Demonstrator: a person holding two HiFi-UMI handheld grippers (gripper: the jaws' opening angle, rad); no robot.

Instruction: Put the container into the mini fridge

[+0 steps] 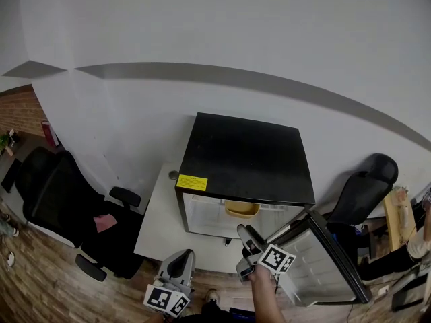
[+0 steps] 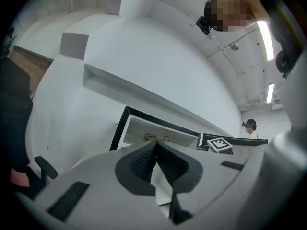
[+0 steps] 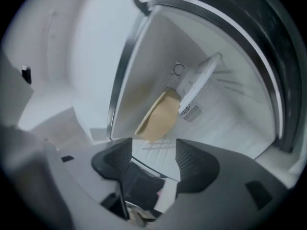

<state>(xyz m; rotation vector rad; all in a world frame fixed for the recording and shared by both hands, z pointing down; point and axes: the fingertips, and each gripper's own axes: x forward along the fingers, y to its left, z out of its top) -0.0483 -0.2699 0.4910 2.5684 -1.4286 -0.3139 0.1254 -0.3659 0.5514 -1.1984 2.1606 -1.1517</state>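
The black mini fridge stands with its door swung open to the right. The tan container sits inside on the upper wire shelf; it appears tilted in the right gripper view. My right gripper hovers just in front of the fridge opening, below the container. Its jaws stand open with nothing between them. My left gripper hangs lower left of the fridge, pointing up at it, with its jaws shut and empty.
The fridge rests on a low white platform against a white wall. A black office chair stands to the left and another behind the open door. A person stands far off at the right.
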